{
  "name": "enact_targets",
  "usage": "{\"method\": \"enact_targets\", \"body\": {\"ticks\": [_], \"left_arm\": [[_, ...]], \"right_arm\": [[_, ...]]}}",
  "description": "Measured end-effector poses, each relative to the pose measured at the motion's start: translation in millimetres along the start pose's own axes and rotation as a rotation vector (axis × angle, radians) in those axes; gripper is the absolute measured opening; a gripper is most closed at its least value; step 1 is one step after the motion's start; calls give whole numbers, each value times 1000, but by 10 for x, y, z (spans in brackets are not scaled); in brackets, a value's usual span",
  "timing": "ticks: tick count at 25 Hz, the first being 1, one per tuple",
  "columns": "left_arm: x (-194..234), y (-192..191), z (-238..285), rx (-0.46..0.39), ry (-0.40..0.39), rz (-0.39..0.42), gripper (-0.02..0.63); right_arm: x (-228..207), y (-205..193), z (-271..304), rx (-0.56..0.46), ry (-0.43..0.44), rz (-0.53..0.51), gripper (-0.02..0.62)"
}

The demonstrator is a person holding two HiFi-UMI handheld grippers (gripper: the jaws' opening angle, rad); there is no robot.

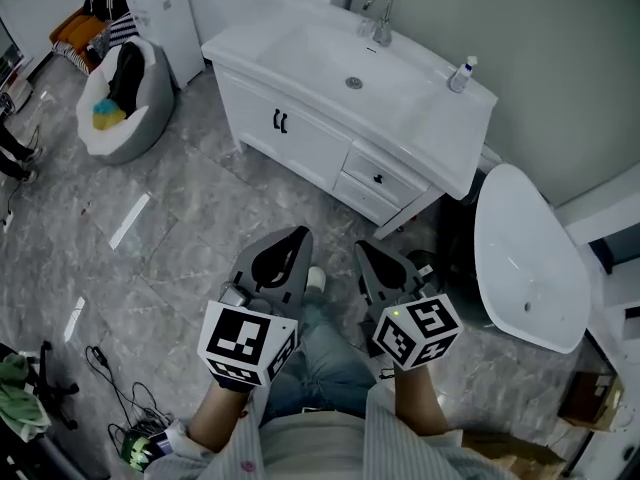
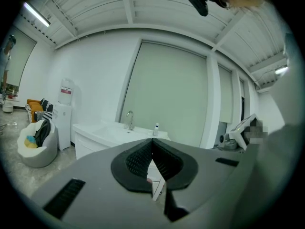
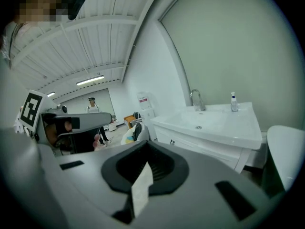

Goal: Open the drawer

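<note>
A white vanity [image 1: 300, 138] with a sink stands ahead on the grey floor. On its right side sit two stacked drawers; the upper drawer [image 1: 392, 171] has a small black knob and is closed flush with the front. My left gripper [image 1: 300, 234] and right gripper [image 1: 362, 248] hover side by side over the floor, well short of the vanity and pointing toward it. In the left gripper view the left gripper [image 2: 152, 141] has its jaws together with nothing between them. The right gripper [image 3: 146, 144] is likewise shut and empty, with the vanity [image 3: 209, 128] to its right.
A tap [image 1: 378, 16] and a soap bottle [image 1: 460, 73] stand on the vanity top. A white oval fixture [image 1: 525, 258] sits to the right. At the far left are a grey bean bag [image 1: 120, 103] and a white appliance [image 1: 170, 28]. Cables [image 1: 120, 408] lie at lower left.
</note>
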State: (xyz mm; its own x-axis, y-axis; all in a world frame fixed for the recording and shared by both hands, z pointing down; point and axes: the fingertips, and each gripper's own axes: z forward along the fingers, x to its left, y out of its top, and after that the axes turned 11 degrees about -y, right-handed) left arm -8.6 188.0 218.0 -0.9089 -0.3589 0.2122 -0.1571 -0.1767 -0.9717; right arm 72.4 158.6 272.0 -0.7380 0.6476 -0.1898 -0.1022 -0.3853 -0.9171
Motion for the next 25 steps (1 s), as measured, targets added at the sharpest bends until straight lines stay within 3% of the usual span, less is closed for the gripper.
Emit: {"method": "enact_targets", "body": {"ticks": [13, 25], "left_arm": [[895, 476, 1082, -15, -13, -17, 15], [1075, 633, 1959, -1, -98, -15, 15]], "right_arm": [[-562, 697, 1150, 24, -25, -19, 9], [-1226, 1033, 1531, 6, -115, 4, 9]]}}
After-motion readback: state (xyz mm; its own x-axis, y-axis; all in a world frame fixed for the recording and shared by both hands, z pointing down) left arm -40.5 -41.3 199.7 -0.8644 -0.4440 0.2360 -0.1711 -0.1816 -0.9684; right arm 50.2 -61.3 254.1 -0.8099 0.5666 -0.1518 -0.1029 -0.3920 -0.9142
